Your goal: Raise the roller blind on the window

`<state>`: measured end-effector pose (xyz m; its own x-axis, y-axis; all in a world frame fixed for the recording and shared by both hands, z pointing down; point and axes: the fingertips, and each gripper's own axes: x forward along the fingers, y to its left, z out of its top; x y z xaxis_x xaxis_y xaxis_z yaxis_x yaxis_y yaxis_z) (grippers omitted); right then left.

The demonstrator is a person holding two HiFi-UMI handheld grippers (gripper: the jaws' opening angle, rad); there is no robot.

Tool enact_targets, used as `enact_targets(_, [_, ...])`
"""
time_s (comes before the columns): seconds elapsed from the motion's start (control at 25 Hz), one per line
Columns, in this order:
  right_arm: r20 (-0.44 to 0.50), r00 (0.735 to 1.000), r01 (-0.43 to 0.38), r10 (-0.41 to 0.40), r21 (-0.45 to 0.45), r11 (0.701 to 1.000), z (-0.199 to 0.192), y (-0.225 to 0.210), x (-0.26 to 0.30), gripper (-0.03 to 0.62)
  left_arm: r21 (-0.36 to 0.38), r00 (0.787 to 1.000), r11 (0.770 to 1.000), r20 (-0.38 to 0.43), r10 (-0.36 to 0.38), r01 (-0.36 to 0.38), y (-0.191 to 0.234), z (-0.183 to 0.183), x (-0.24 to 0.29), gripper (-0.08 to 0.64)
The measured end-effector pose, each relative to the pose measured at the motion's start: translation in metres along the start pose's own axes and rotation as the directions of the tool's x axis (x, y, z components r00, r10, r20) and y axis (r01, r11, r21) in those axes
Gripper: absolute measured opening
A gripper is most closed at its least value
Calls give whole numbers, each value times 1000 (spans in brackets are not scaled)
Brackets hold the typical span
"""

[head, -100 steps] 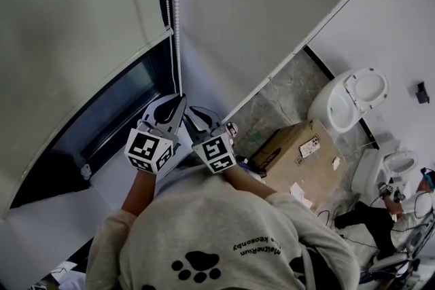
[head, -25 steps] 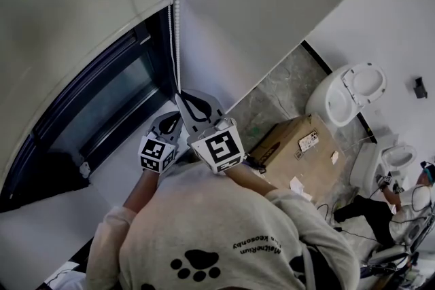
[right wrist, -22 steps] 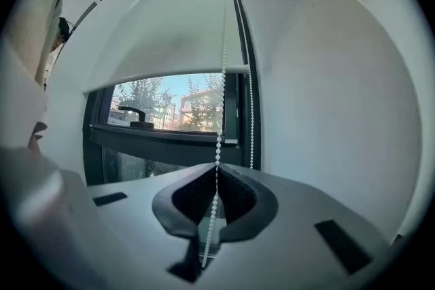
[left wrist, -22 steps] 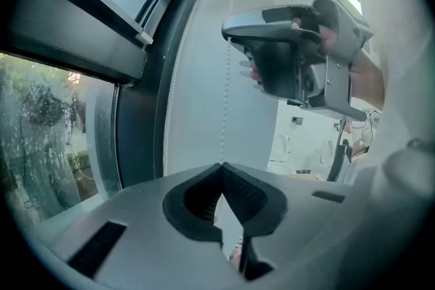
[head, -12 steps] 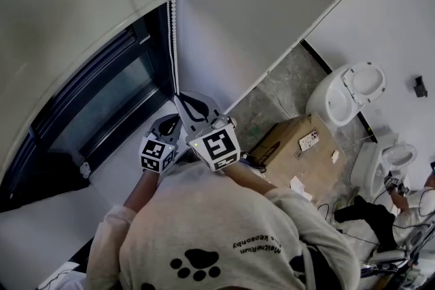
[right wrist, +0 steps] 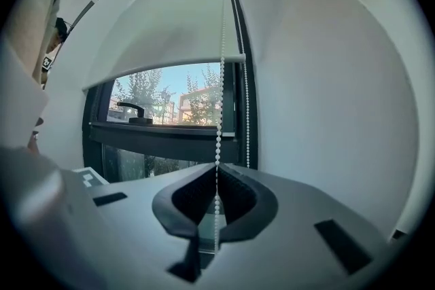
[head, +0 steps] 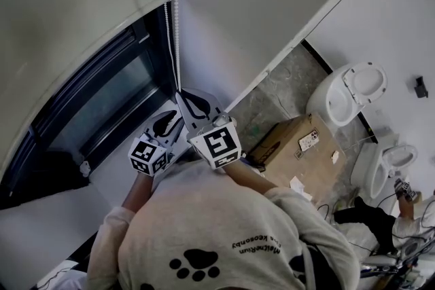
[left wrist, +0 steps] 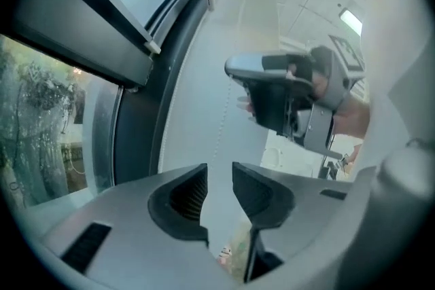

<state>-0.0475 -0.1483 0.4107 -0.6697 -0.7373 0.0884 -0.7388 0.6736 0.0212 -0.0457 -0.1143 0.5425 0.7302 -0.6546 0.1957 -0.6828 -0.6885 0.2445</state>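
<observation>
The right tool (right wrist: 217,178), held level, pinches the white beaded chain (right wrist: 219,120) hanging beside the partly raised white fabric roller blind (right wrist: 170,30). The left tool (left wrist: 219,181) sits just beside it, jaws spread and empty.

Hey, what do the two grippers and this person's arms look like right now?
The left gripper and the right gripper are both pale grey plastic with black ribbed pads set in a V-shaped mouth. Each carries a white cube printed with black square markers. No cables show. The person wears a light grey long-sleeved sweatshirt with a black paw print.
</observation>
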Motion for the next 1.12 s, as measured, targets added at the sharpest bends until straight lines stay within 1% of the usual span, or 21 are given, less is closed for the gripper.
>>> enact_targets(0.16, [2, 1000, -2, 2, 1, 1000, 0, -2, -1, 12, -39, 1000, 999, 15, 8, -8, 14, 32, -20, 109])
enact_targets(0.24, [3, 1000, -4, 4, 0, 1000, 0, -2, -1, 12, -64, 997, 998, 71, 11, -6, 22, 61, -31, 109])
enact_targets(0.32, [4, 1000, -6, 6, -1, 1000, 0, -1, -1, 12, -66, 990, 998, 140, 17, -7, 25, 101, -41, 109])
enact_targets(0.36, [4, 1000, -7, 7, -3, 1000, 0, 0, -1, 12, -50, 987, 999, 162, 10, -2, 23, 121, -45, 109])
enact_targets(0.44, [3, 1000, -10, 10, -3, 1000, 0, 1, -1, 12, 24, 983, 999, 179, -25, 21, 9, 161, -48, 109])
enact_targets(0.52, [2, 1000, -13, 13, 0, 1000, 0, 3, -1, 12, 122, 980, 992, 186, -66, 43, -9, 196, -48, 109])
enact_targets(0.6, [3, 1000, -16, 16, 1, 1000, 1, 4, 0, 12, 198, 980, 978, 175, -93, 57, -25, 220, -45, 109])
enact_targets(0.68, [3, 1000, -18, 18, 0, 1000, 1, 5, 0, 12, 251, 982, 966, 155, -106, 64, -37, 236, -41, 106])
enact_targets(0.72, [3, 1000, -19, 19, 0, 1000, 1, 5, 1, 12, 264, 983, 962, 151, -109, 66, -41, 242, -39, 106])
enact_targets(0.84, [4, 1000, -19, 19, 1, 1000, 1, 7, 1, 12, 254, 980, 965, 161, -113, 70, -45, 256, -30, 97])
enact_targets(0.96, [3, 1000, -21, 21, -2, 1000, 1, 7, 1, 12, 255, 982, 966, 167, -93, 48, -43, 263, -21, 86])
enact_targets(1.0, [3, 1000, -21, 21, -4, 1000, 2, 7, 1, 12, 260, 981, 965, 172, -91, 44, -43, 266, -20, 71])
enact_targets(1.04, [3, 1000, -21, 21, -6, 1000, 2, 7, 1, 12, 264, 980, 964, 176, -89, 40, -44, 268, -19, 36])
enact_targets(1.12, [3, 1000, -21, 21, -7, 1000, 1, 7, 1, 12, 275, 980, 961, 178, -85, 34, -44, 269, -19, 15])
